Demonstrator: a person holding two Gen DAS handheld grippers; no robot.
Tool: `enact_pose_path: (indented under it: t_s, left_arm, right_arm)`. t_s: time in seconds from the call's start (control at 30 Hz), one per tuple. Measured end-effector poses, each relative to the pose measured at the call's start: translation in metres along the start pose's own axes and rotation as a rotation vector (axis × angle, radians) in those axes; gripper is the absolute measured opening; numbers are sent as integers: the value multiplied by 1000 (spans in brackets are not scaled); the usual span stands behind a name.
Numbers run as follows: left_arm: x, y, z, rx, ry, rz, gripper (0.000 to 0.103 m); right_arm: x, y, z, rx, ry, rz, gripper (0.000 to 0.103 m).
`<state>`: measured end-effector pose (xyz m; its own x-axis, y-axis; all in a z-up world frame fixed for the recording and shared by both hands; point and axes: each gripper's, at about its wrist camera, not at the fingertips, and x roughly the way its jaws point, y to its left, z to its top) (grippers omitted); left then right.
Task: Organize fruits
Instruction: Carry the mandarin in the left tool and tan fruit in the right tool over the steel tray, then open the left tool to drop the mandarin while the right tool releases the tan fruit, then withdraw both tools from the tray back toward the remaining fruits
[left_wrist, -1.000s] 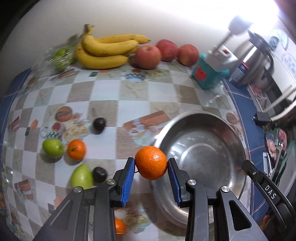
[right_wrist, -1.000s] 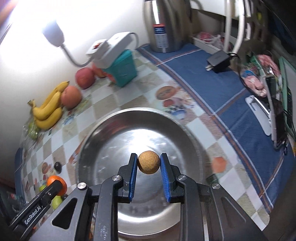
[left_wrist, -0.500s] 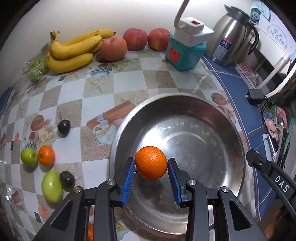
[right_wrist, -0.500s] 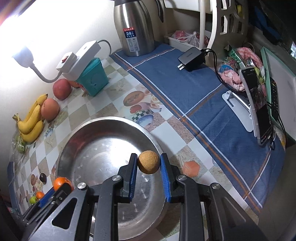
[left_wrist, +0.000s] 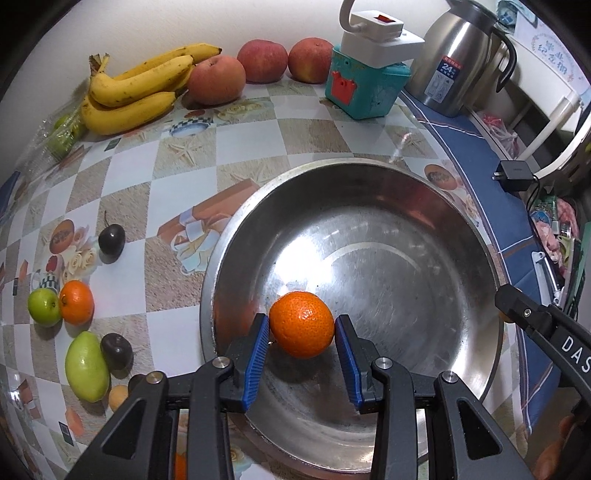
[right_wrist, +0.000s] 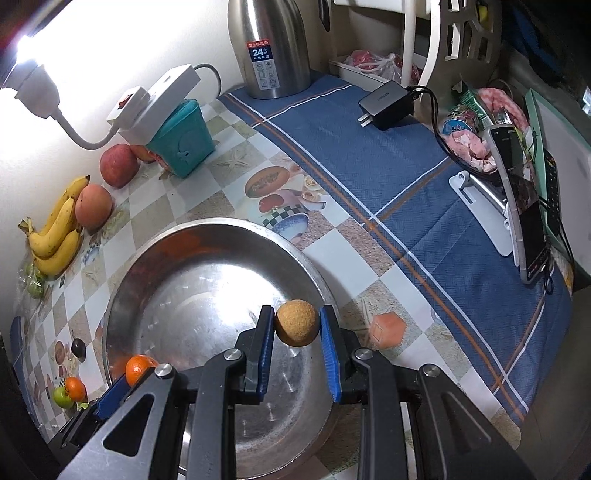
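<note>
Orange mandarin gripped in left tongs; right tongs pinch a tan, seemingly rough-skinned fruit.

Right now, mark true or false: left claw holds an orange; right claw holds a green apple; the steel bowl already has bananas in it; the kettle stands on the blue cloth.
1. Left claw holds an orange: true.
2. Right claw holds a green apple: false; it grips a tan, rough-skinned round fruit.
3. The steel bowl has bananas in it: false; the bananas lie by the wall.
4. The kettle stands on the blue cloth: true.
</note>
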<state>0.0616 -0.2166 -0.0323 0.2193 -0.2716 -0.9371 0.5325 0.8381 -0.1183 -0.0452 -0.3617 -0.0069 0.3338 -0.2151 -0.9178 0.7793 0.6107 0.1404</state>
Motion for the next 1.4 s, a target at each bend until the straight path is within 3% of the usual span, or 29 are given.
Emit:
enact_pose_path:
  t_s: [0.2, 0.37, 0.5, 0.73, 0.77, 0.9, 0.93, 1.1, 1.23, 1.4]
  left_arm:
    - [-2, 0, 1, -5, -11, -4, 41]
    - [-5, 0, 1, -4, -14, -8, 49]
    - [-8, 1, 2, -9, -19, -10, 53]
    - [-21, 7, 1, -39, -33, -7, 66]
    - [-24, 9, 1, -46, -35, -7, 68]
    - [-32, 19, 0, -75, -44, 16, 74]
    - [-33, 21, -1, -82, -44, 22, 75]
    - [-40, 46, -5, -177, -44, 53, 81]
    - [-44, 67, -10, -271, -43, 90, 88]
    - [-47, 91, -15, -390, -30, 67, 103]
  right_arm:
    - [3, 1, 0, -9, 10, -9, 26]
    - [1, 3, -1, -17, 3, -15, 26]
    - [-6, 3, 1, -18, -15, -25, 37]
    - [-19, 5, 2, -24, -46, -22, 40]
    - [-21, 5, 2, -25, -50, -18, 42]
    - [-26, 9, 1, -34, -53, -8, 69]
    - [-26, 10, 0, -43, -52, -8, 71]
    - [-27, 15, -2, -64, -51, 5, 80]
    - [-28, 19, -4, -77, -51, 7, 81]
    - [-25, 26, -6, -105, -37, 10, 81]
